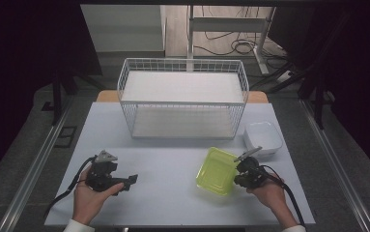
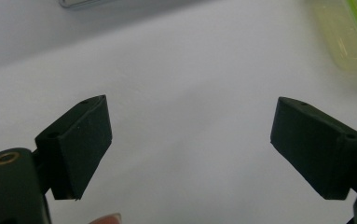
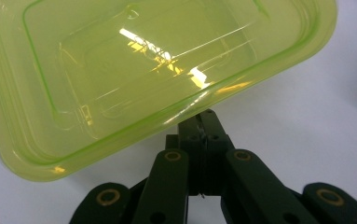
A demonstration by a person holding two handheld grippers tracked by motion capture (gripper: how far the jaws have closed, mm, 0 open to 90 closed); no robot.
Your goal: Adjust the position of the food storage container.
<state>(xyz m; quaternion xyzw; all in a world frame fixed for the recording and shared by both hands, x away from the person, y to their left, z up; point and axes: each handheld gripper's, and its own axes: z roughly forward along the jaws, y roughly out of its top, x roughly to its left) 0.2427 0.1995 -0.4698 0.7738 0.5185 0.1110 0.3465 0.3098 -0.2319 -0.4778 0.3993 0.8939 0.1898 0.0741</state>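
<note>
A clear lime-green plastic container (image 1: pixel 217 171) sits tilted at the front right of the white table (image 1: pixel 173 159). My right gripper (image 1: pixel 239 175) is shut on its near right rim; in the right gripper view the green container (image 3: pixel 134 70) fills the top and the jaws meet at my right gripper (image 3: pixel 203 122) under its edge. My left gripper (image 1: pixel 130 181) is held in a hand at the front left, jaws pointing right. In the left gripper view my left gripper (image 2: pixel 190 140) is open with bare table between its pads, and the green container (image 2: pixel 353 32) shows at the top right.
A white wire basket rack (image 1: pixel 182 99) with two shelves stands at the back middle of the table. A white rectangular dish (image 1: pixel 263 137) sits right of it, just behind the green container. Black cables trail from both grippers toward the front edge.
</note>
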